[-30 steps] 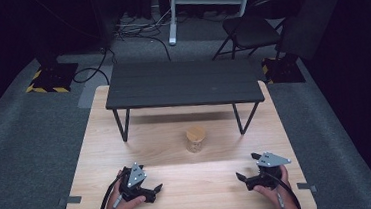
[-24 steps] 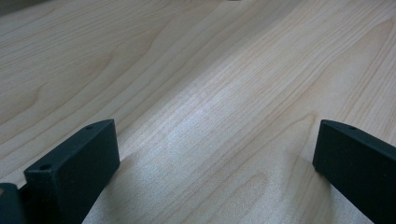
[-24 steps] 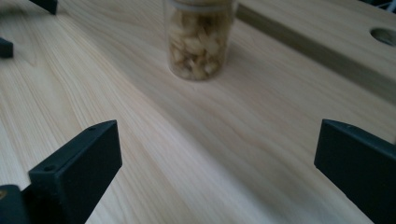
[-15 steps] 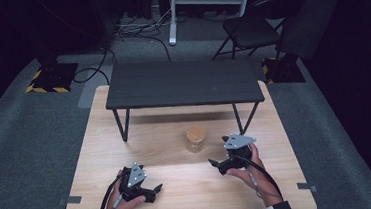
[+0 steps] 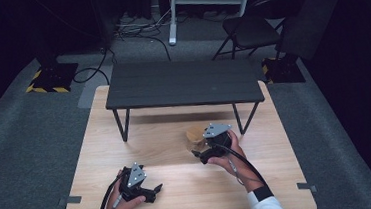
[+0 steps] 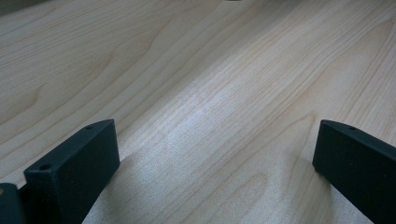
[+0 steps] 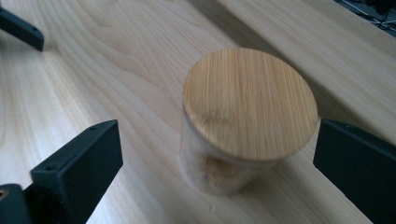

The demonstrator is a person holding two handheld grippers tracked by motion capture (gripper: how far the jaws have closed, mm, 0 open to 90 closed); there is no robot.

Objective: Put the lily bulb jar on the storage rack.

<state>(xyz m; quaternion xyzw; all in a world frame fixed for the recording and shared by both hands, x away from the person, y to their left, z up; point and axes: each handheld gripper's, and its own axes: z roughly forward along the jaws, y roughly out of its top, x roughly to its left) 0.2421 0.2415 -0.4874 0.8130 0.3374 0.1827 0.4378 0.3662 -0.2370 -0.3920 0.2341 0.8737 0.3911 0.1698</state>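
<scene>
A small glass jar (image 7: 233,154) with a round bamboo lid (image 7: 250,102) stands upright on the light wooden board (image 5: 166,136). In the high view the jar (image 5: 195,134) sits just in front of the low black table. My right gripper (image 5: 197,153) hovers right beside it, open, its two black jaws wide apart on either side of the jar without touching it. My left gripper (image 5: 156,189) rests low on the board near the front left, open, with nothing but bare wood between its jaws.
A low black table (image 5: 184,83) on thin legs stands across the back of the board. One black table leg (image 7: 21,28) shows in the right gripper view. Grey carpet surrounds the board; a folding chair (image 5: 253,29) and cables lie beyond.
My right gripper has moved forward and left from the front right corner up to the jar. The left gripper has stayed in place.
</scene>
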